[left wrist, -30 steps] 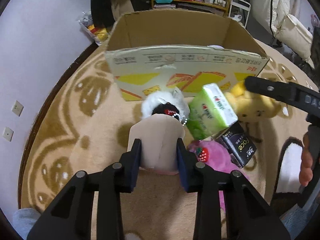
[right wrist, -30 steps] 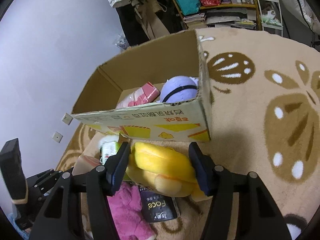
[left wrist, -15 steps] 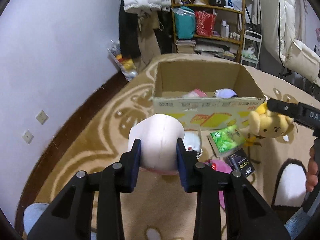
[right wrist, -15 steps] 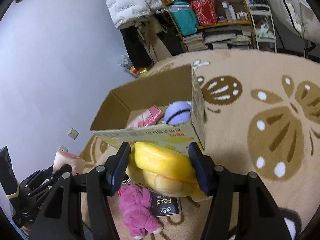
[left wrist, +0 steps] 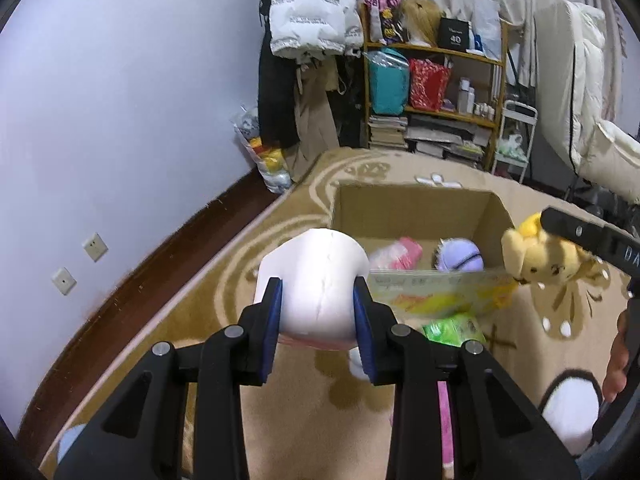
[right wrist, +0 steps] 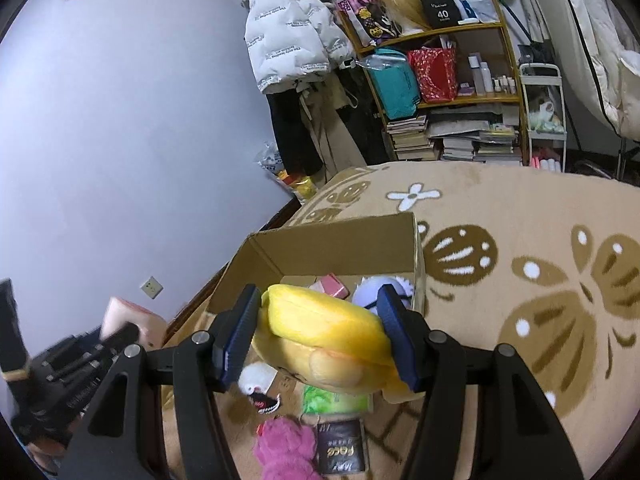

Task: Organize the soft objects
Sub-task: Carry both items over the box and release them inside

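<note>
Left gripper (left wrist: 319, 312) pinching a smooth pale pink cushion (left wrist: 316, 280), right gripper (right wrist: 320, 336) clamped on a fuzzy yellow plush (right wrist: 324, 336), both aloft before the open cardboard box (right wrist: 340, 248) (2 soft items inside) on a tan patterned carpet (right wrist: 540, 280), cluttered shelf (right wrist: 448, 92) behind.

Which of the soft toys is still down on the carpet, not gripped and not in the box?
The pink plush, lying beside the black Face packet. The yellow plush sits in the right gripper.
</note>
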`<state>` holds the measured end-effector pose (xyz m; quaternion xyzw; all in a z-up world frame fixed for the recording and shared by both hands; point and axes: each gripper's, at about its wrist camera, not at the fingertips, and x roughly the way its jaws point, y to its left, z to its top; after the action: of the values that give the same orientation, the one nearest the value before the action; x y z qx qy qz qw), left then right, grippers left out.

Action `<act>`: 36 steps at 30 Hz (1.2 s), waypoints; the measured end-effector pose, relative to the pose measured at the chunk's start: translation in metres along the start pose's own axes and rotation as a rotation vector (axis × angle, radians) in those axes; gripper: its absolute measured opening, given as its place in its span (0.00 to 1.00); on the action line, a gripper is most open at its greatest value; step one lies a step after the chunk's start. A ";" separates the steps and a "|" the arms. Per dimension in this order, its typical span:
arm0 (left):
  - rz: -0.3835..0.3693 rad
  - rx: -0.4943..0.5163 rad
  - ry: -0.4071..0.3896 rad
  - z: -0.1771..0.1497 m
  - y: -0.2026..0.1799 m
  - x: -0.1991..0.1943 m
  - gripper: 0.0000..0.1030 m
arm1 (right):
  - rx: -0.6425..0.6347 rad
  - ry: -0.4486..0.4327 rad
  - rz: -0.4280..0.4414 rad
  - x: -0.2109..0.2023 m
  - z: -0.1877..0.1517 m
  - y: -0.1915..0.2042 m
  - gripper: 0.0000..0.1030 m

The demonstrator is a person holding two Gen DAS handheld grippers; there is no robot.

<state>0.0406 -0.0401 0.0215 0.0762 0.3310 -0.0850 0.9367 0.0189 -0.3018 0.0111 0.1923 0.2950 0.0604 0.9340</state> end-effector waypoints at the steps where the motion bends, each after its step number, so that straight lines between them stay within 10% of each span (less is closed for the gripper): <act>1: 0.010 0.004 -0.009 0.004 0.001 0.002 0.31 | 0.005 0.002 0.004 0.003 0.001 0.000 0.62; 20: -0.013 0.076 -0.059 0.078 -0.021 0.064 0.32 | -0.010 -0.023 0.054 0.038 0.048 0.007 0.62; 36: -0.089 0.192 0.075 0.048 -0.071 0.130 0.39 | 0.020 0.125 -0.013 0.095 0.026 -0.027 0.68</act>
<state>0.1542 -0.1326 -0.0299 0.1541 0.3590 -0.1551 0.9074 0.1116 -0.3134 -0.0302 0.1957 0.3545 0.0632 0.9122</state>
